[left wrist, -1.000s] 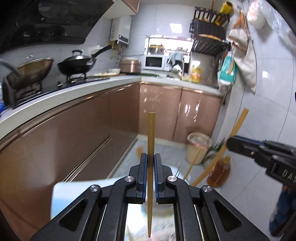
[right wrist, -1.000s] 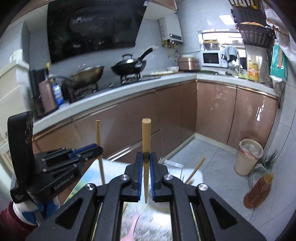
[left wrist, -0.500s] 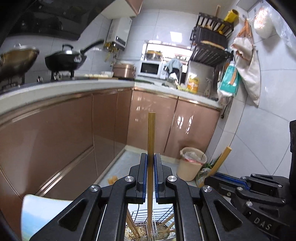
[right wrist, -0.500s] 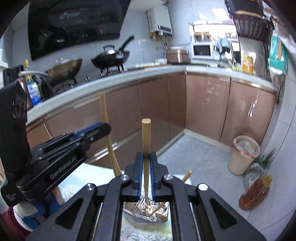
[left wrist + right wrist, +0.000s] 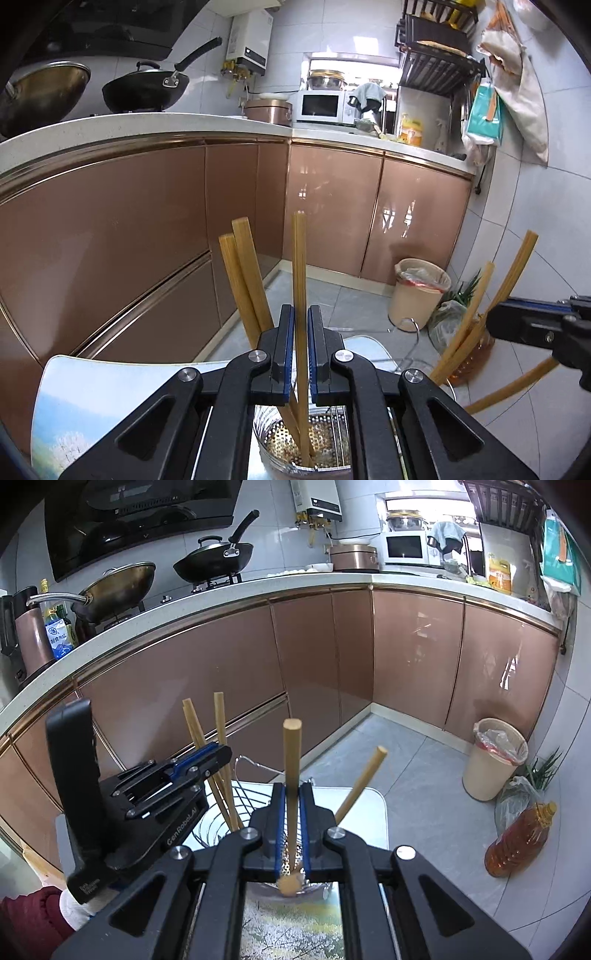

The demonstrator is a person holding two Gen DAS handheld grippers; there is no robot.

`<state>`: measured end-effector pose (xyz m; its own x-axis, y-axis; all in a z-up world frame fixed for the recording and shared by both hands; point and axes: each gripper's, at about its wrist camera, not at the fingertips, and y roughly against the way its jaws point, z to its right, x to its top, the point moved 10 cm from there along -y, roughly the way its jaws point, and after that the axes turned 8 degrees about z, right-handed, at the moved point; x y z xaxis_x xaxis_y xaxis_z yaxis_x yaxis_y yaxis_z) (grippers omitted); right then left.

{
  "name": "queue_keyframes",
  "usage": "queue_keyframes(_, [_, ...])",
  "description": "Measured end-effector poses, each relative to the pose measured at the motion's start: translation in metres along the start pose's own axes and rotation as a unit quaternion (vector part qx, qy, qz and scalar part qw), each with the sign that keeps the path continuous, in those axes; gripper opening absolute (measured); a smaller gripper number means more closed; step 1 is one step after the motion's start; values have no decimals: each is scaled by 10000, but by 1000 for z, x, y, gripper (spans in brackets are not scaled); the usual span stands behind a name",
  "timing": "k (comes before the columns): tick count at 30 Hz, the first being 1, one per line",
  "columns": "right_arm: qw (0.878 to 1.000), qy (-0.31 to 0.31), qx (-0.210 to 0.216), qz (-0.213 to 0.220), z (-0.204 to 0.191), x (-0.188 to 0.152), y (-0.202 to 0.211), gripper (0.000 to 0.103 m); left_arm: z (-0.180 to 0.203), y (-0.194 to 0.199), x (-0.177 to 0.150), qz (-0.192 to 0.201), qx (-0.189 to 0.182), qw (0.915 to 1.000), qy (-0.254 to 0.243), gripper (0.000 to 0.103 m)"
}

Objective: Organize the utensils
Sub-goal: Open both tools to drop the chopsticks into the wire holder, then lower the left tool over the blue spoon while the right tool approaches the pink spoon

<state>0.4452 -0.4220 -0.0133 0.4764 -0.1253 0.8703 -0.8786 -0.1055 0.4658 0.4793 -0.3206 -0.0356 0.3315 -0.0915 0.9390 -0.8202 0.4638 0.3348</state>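
1. A perforated metal holder [image 5: 314,443] stands on a small table [image 5: 110,391] with a landscape print; only part of its wall and mesh floor shows between the gripper arms.
2. In the holder, two chopsticks [image 5: 245,280] lean left, side by side, with their lower ends hidden behind the left gripper.
3. The left gripper [image 5: 301,350] is clamped on one upright chopstick [image 5: 299,266] whose tip reaches down into the holder, close to the mesh floor; contact cannot be told.
4. The right gripper [image 5: 291,827] is clamped on a thicker stick [image 5: 291,760], upright over the holder [image 5: 288,856]. Its lower end is blurred at the rim, so whether it is inside cannot be told.
5. Another stick [image 5: 360,786] leans right out of the holder, its base hidden by the right gripper.
6. A wire frame [image 5: 236,805] stands behind the holder, mostly covered.
7. A bin [image 5: 495,757] with a liner stands on the floor; its contents are unclear. An oil bottle [image 5: 517,843] stands near it.
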Motion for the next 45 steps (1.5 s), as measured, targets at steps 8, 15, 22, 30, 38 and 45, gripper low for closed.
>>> queue_keyframes(8, [9999, -154, -76, -18, 9, -8, 4, 8, -1, 10, -4, 112, 122, 9997, -171, 29])
queue_keyframes(15, [9998, -197, -85, 37, 9, -7, 16, 8, -2, 27, 1, 264, 170, 9992, -261, 46])
queue_keyframes(22, [9997, -183, -51, 176, 2, 1, 36, 8, -7, 51, 7, 350, 231, 9986, -308, 51])
queue_keyframes(30, [9982, -139, 34, 577, -18, 19, 89, 8, -42, 100, 16, 313, 399, 9984, -236, 52])
queue_keyframes(38, [9975, -41, 219, 669, -48, 17, 130, 8, -85, 152, 16, 137, 689, 9973, -193, 55])
queue_keyframes(45, [9975, 51, 387, 591, -73, 5, 151, 8, -107, 183, -5, -297, 732, 9969, -65, 55])
